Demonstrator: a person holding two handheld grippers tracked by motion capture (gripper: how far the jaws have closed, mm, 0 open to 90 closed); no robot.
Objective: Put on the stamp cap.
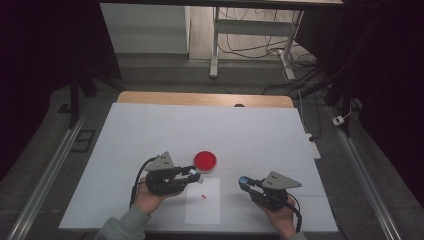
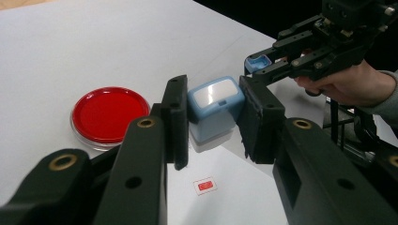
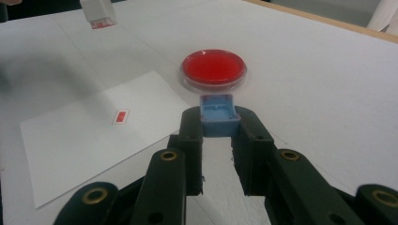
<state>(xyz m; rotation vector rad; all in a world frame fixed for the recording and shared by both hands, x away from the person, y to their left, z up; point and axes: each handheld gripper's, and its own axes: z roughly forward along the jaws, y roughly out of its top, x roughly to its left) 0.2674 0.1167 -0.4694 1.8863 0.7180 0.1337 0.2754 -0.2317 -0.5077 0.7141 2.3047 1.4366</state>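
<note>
Left gripper [image 2: 213, 124]: jaws clamped on a small light-blue stamp body [image 2: 215, 110], one jaw on each side, pale glossy face toward the camera. Held above the table, clear of the surface. In the high view this left gripper [image 1: 194, 174] sits just below and left of the red ink pad [image 1: 205, 160], its tips near the pad's rim.

Right gripper [image 3: 217, 123]: jaws closed on a small blue cap [image 3: 217, 114], an open tray-like piece, gripped at the tips. In the high view the right gripper [image 1: 244, 182] lies right of the red ink pad and somewhat nearer the person, well apart from the left gripper.

Red ink pad: round, shallow, clear rim, red fill, resting flat on the white table [image 1: 150, 130].

White paper sheet [image 1: 202, 205]: flat on the table just below the pad, between the two grippers. One small red rectangular stamp mark [image 1: 203, 195] on it, in the sheet's upper half; the same mark [image 2: 205, 186] shows under the held stamp body in the left gripper view.

Person's left hand [image 1: 150, 197] and right hand [image 1: 280, 217] wrap the gripper handles at the near edge. Floor cables [image 1: 260, 47] beyond the far edge.
</note>
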